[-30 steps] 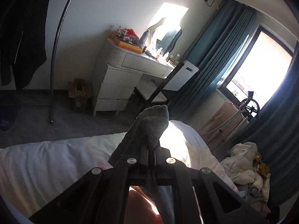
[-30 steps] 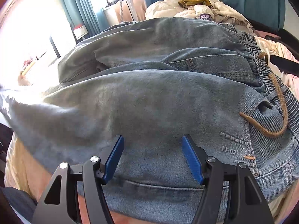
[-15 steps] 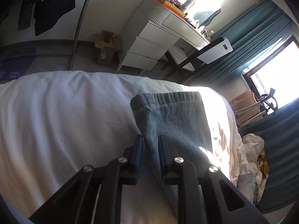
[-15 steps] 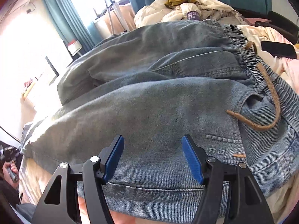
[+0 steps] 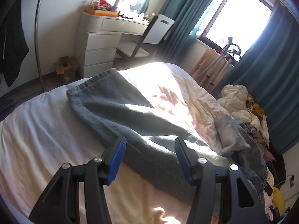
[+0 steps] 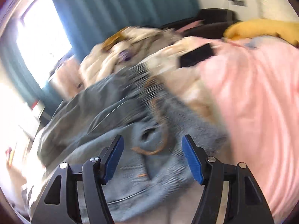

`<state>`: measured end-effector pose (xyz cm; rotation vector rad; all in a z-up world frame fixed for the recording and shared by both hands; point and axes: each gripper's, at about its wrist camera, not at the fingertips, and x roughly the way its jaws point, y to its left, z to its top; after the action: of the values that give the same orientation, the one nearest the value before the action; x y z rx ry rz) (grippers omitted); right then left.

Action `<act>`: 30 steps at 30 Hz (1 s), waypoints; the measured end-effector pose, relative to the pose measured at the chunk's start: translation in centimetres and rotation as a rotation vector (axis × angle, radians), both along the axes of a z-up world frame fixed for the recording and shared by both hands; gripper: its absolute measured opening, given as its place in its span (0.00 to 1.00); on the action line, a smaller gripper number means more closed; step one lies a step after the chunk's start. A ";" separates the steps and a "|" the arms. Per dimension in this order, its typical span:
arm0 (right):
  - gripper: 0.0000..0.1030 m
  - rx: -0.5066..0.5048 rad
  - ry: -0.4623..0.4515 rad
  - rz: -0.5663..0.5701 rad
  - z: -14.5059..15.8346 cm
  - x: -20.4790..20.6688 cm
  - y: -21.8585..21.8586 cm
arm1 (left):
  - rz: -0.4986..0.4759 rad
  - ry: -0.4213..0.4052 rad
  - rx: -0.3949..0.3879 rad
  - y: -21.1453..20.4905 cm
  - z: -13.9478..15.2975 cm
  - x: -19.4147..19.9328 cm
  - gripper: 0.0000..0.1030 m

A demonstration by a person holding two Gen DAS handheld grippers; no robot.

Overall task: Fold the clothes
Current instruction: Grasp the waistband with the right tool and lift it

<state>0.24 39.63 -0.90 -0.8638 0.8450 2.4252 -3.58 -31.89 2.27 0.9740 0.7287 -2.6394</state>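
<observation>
Left tongs just opened, nothing gripped, right tongs open and empty, faded blue denim jeans lay flat mid-frame on white bed, ribbed cuff upper left

Hard daylight pours through the blown-out window between teal curtains, bleaching the mirror above the white dressing table left of it. A glaring patch crosses the pale bedsheet below the window; blue denim trousers there lie half shadowed. The right wrist view is motion-smeared. Fisheye bending curves both frames' dark corners.
</observation>
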 end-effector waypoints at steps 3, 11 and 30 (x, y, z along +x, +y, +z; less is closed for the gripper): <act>0.68 -0.112 0.000 -0.175 -0.8 2.9 3.9 | -0.079 0.023 -0.033 4.4 1.5 -0.5 0.54; 0.74 -0.352 -0.058 -0.203 -4.8 2.5 6.0 | -0.221 0.031 -0.057 14.0 1.7 -1.9 0.54; 0.16 -0.184 -0.011 -0.073 -3.0 -0.6 1.7 | -0.255 -0.110 -0.126 17.6 -5.4 -4.3 0.54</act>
<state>-0.32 41.35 -3.88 -0.8943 1.0897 2.3044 -7.87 -14.31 -3.14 1.2374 0.4329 -2.7759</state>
